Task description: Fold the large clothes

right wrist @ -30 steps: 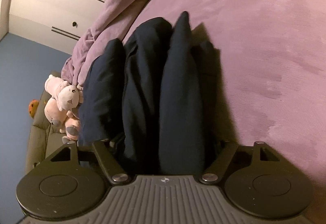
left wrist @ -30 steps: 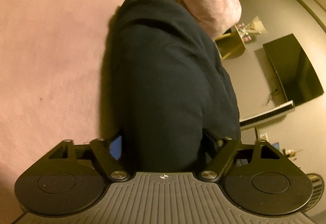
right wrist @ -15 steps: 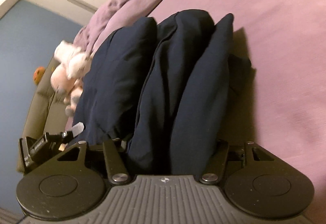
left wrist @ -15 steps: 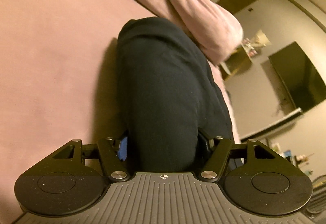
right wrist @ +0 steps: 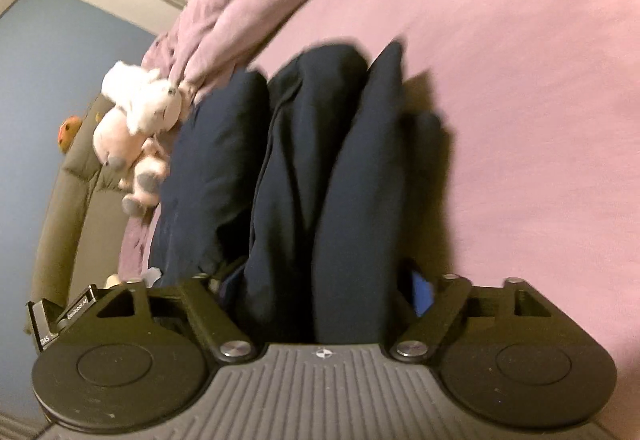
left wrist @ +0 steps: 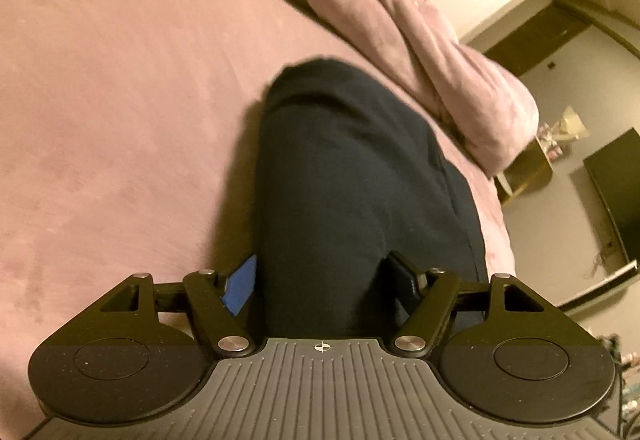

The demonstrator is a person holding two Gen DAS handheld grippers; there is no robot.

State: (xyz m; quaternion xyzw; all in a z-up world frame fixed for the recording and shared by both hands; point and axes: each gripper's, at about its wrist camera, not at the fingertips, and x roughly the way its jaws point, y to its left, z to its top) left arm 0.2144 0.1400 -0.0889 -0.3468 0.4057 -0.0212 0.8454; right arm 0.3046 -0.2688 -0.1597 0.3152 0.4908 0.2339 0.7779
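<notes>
Pink bed, mid-frame: navy garment soft, floppy, bulky; left tongs and right tongs both clenched on bunched edge. Regrip corners.

A plain dark navy garment is seen between the tongs' black fingers, whose pads are blue. A plain mauve-pink sheet is spread around it. Left of the right tongs, a pink-and-white plush toy is seen against a blue wall.

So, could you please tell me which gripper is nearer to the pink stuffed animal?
Right. The right gripper has the stuffed animal just ahead-left; the left wrist view doesn't show it at all.
</notes>
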